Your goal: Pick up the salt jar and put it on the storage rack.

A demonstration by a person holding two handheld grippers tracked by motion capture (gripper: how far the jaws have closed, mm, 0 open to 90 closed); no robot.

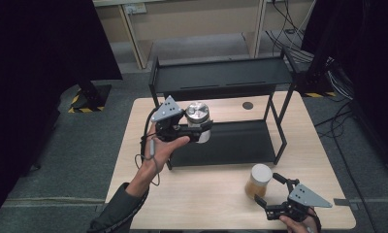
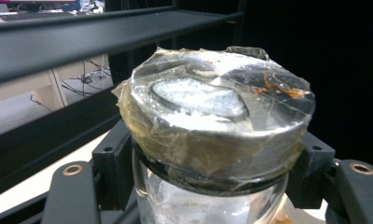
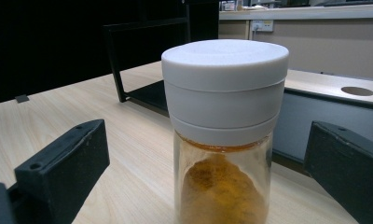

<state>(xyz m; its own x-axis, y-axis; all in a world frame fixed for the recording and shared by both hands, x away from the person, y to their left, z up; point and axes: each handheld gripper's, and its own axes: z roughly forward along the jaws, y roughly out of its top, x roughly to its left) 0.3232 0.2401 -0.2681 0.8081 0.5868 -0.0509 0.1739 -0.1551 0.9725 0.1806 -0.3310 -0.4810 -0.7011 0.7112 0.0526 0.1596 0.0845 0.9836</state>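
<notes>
1. The left gripper (image 1: 198, 127) has its jaws clamped on the clear glass jar with the taped silver lid (image 1: 199, 120), gripping just under the lid and holding it in the air at the front left of the black two-tier metal rack (image 1: 221, 80).
2. Keep that jar upright and the squeeze steady; the glass looks slick, so any tilt could let it slide.
3. It seems bound for a shelf, though which tier is hard to tell. Clear the shelf edge before moving inward, and lower gently.
4. The right gripper (image 1: 268, 190) rests low on the pale wooden desk (image 1: 202, 194), jaws apart on either side of the white-capped glass jar of orange powder (image 3: 224, 135), not touching it.
</notes>
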